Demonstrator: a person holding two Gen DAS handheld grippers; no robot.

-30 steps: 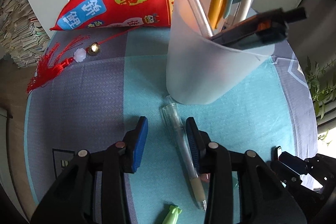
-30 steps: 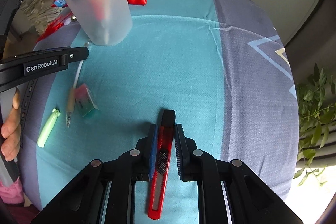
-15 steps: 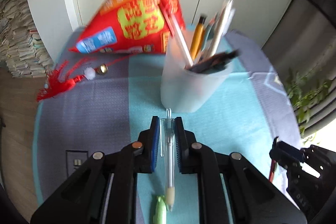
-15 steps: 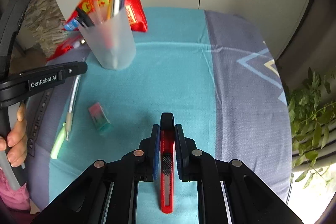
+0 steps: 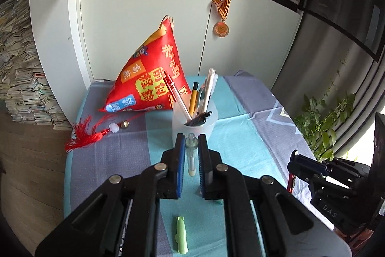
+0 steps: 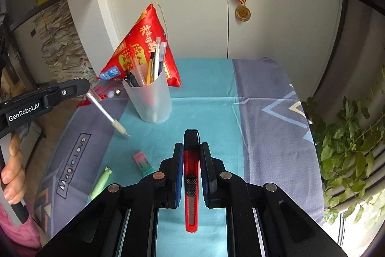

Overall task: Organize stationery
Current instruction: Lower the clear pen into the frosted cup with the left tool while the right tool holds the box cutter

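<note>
Currently, left gripper [image 5: 191,155] fingers are closed on a light, slick clear pen [image 5: 191,155] mid-barrel; right gripper [image 6: 191,172] pinches a stiff red utility knife [image 6: 191,180] mid-body, near the frosted cup [image 6: 150,98].

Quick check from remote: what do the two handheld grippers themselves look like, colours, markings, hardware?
Both are matte black plastic. The left gripper and right gripper have blue ribbed pads inside the fingers and silver screw heads on the linkages. The left one's side reads "GenRobot.AI" in white; a bare hand grips its grey handle.

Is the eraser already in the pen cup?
No, the eraser lies flat on the tablecloth, apart from the pen cup and beside the green cap.
</note>
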